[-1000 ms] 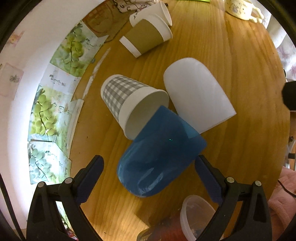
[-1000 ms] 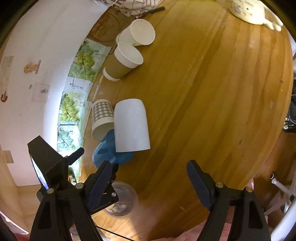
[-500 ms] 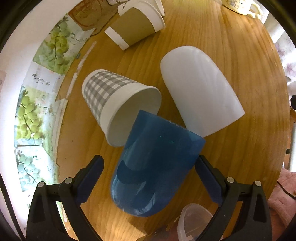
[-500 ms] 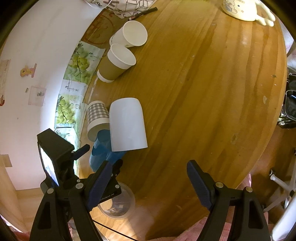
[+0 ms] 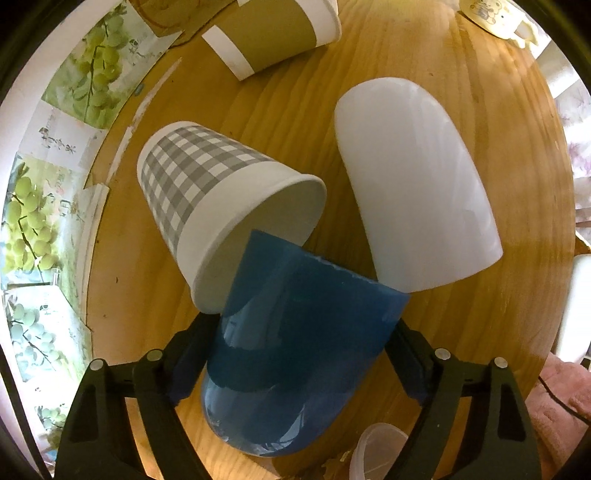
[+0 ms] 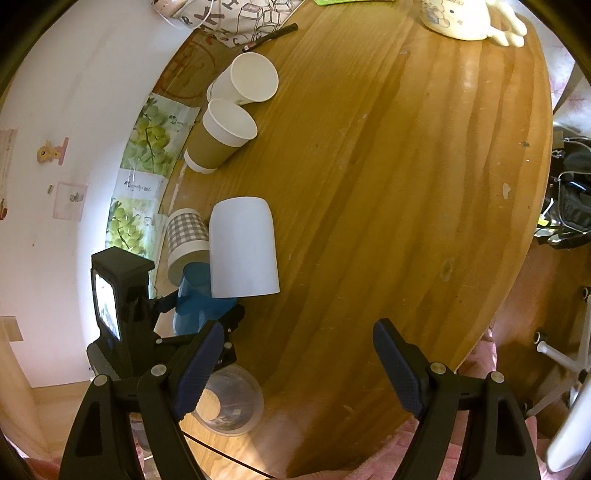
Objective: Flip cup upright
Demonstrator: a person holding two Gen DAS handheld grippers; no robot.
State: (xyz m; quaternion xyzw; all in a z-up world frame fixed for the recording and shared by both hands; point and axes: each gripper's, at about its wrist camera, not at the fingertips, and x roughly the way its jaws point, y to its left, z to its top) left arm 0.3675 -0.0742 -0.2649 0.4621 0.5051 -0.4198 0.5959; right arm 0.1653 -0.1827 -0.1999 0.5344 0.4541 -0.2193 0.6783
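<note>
**A:** Where was the blue cup (image 5: 295, 354)?

**B:** It lay on its side on the wooden table (image 5: 461, 74), near the left edge, closed rounded end toward the left camera and open rim pointing away. That rim reached into the mouth of the gray checked paper cup (image 5: 207, 184), which was also tipped over.

**A:** And the left gripper (image 5: 299, 354)?

**B:** Its jaws were spread, one dark pad on each side of the blue cup. They sat right at the cup's walls, but I couldn't tell whether they were actually pressing it, so whether it had a hold I can't say.

**A:** The right gripper (image 6: 299, 369)?

**B:** Released, jaws wide apart over bare table with nothing between them, to the right of the left gripper.

**A:** What else lay close by?

**B:** A white cup (image 5: 417, 184) lay on its side just right of the blue one, its open end beside the blue cup's rim. Farther back, near the wall, a brown-sleeved paper cup (image 6: 218, 140) and a plain white paper cup (image 6: 247, 81) lay tilted side by side. A clear plastic container (image 6: 229, 402) sat at the near edge, below the blue cup. A cream cartoon mug (image 6: 461, 18) stood at the far side of the table, well apart from everything else.
</note>
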